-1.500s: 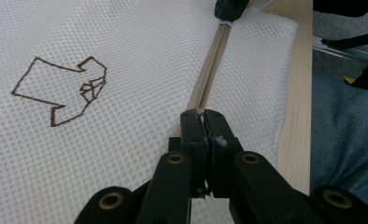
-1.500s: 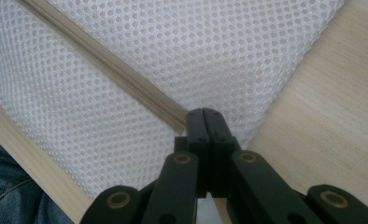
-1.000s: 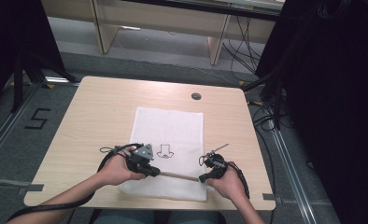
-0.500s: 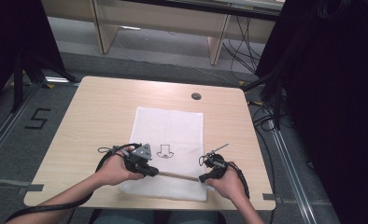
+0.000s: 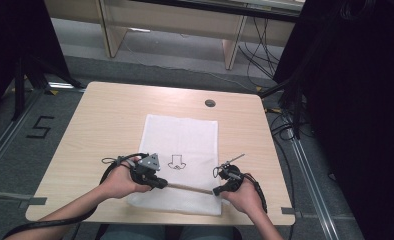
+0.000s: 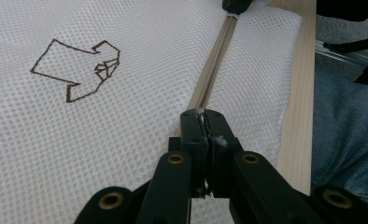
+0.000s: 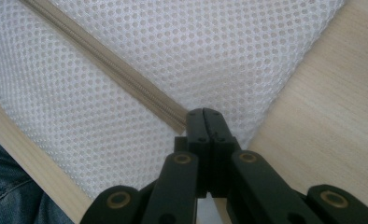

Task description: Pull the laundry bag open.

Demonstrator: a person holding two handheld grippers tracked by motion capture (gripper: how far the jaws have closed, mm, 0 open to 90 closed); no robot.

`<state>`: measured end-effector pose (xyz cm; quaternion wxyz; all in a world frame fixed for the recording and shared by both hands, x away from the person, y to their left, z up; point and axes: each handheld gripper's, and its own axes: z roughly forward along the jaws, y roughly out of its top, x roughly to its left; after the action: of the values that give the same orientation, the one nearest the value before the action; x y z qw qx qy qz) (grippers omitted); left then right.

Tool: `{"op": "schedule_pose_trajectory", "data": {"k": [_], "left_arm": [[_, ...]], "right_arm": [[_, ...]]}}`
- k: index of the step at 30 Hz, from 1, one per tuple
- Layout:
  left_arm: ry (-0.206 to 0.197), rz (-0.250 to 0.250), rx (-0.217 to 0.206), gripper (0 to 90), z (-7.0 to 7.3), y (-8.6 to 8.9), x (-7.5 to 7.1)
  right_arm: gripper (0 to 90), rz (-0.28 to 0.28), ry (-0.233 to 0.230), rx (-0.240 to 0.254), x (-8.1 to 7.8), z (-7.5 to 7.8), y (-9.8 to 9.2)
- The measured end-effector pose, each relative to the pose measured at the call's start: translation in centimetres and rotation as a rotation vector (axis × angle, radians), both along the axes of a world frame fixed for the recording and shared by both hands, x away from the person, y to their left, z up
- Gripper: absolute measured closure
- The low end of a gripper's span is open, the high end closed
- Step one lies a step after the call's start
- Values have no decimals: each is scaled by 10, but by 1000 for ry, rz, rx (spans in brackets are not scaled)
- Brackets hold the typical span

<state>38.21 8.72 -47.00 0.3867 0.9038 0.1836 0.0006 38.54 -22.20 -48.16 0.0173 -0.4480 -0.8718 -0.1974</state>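
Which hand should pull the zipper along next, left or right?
Probably left. The left gripper is shut on what looks like the slider of the zipper, with track stretching ahead. The right gripper pinches the zipper's end near the mesh bag edge, better for anchoring.

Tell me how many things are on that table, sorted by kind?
White mesh bag with a beige zipper: 1
Hand-held grippers, left gripper and right gripper, each shut at one end of the zipper: 2
Total: 3
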Motion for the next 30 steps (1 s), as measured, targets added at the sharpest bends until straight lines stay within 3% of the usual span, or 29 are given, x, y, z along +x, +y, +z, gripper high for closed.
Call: {"op": "schedule_pose_trajectory", "data": {"k": [8,11,12,13,16,18,19,30], "left_arm": [[-3,5,3,875,0,6,1],[-9,5,4,875,1,9,1],[-9,7,9,875,1,10,1],[8,20,-3,875,0,10,0],[8,19,-3,875,0,10,0],[4,20,6,875,0,11,0],[6,22,-6,875,0,11,0],[3,44,0,875,0,28,1]], "right_arm": [[900,-20,14,-5,-1,1,1],[900,1,0,-1,0,0,0],[900,-21,14,-5,-1,1,1],[900,-20,14,-5,-1,1,1],[900,-20,14,-5,-1,1,1],[900,28,-18,4,2,-1,-1],[900,-4,4,-1,0,0,0],[900,-7,5,1,0,0,0]]}}
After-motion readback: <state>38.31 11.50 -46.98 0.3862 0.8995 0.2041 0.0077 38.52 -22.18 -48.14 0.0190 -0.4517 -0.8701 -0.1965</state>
